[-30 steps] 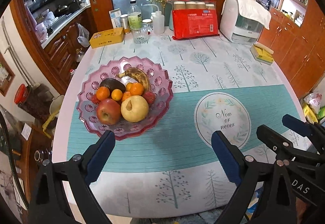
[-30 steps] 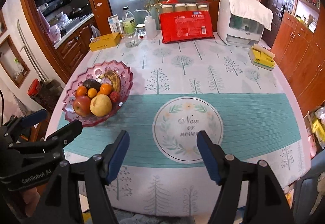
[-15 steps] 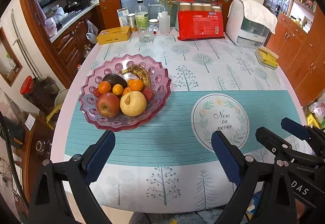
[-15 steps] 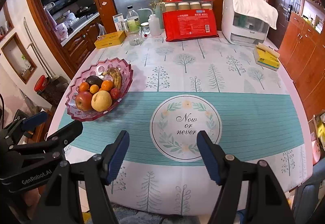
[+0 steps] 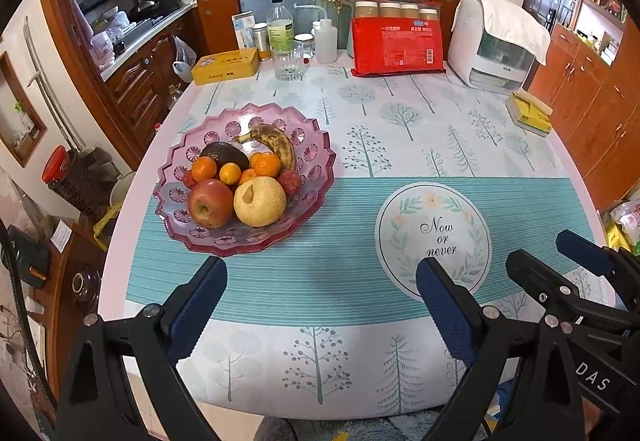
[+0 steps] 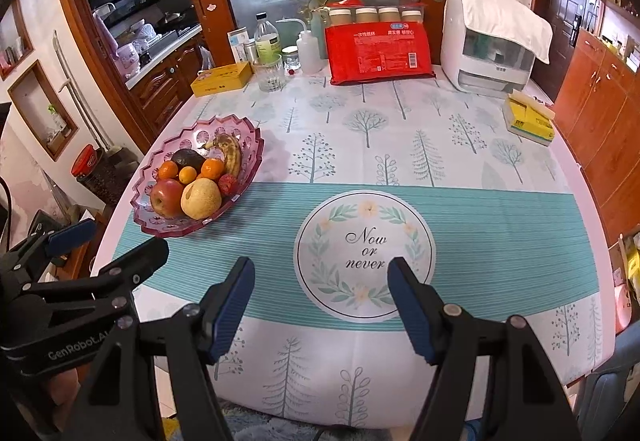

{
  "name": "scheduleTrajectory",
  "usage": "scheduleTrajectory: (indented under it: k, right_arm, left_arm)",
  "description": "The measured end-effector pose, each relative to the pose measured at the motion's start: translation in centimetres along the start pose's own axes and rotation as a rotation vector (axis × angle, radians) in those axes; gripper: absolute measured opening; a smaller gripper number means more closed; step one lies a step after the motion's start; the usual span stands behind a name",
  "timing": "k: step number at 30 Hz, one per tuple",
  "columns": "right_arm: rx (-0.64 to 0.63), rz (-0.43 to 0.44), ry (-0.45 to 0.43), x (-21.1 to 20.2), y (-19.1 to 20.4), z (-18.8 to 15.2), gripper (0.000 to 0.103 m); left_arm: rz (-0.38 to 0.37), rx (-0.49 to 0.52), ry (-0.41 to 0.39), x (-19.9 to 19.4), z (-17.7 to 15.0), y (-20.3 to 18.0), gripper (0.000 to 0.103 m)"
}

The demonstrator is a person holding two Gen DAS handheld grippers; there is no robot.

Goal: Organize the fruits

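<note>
A pink glass fruit bowl [image 5: 320, 157] [image 6: 252, 137] stands on the table's left side. It holds a red apple [image 5: 210, 203], a yellow pear [image 5: 260, 201], a spotted banana [image 5: 280, 145], a dark avocado [image 5: 224, 155], small oranges [image 5: 266, 164] and a red lychee-like fruit [image 5: 289, 181]. My left gripper [image 5: 320, 277] is open and empty above the table's front edge, short of the bowl. My right gripper [image 6: 320, 277] is open and empty over the round "Now or never" print [image 6: 364, 249], to the right of the bowl.
Along the far edge stand a yellow tin [image 5: 224, 67], a clear bottle [image 5: 280, 29], a glass [image 5: 288, 61], a squeeze bottle [image 5: 325, 41], a red pack of cups [image 5: 398, 47] and a white appliance [image 5: 496, 41]. A yellow box [image 5: 528, 113] lies at the right. Cabinets flank both sides.
Both grippers have pulled back and risen from the table, so the bowl and table look smaller and farther. Both stay open and empty. The fruit has not moved.
</note>
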State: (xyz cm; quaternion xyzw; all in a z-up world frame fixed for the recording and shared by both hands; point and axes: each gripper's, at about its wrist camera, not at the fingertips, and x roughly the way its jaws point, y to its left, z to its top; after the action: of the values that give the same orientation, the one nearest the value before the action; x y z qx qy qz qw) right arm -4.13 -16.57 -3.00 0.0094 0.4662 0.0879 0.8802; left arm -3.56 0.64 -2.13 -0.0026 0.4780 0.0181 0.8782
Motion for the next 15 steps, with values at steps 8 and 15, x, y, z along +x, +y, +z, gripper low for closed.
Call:
scheduleTrajectory:
  k: [8,15]
  right_arm:
    - [0.020,0.002,0.010,0.7,-0.6,0.4,0.070]
    - [0.031,0.003,0.021,1.4,-1.1,0.7,0.070]
  left_arm:
    - [-0.002,0.020,0.009,0.7,0.7,-0.4,0.095]
    - [-0.003,0.031,0.020,1.2,1.3,-0.5,0.095]
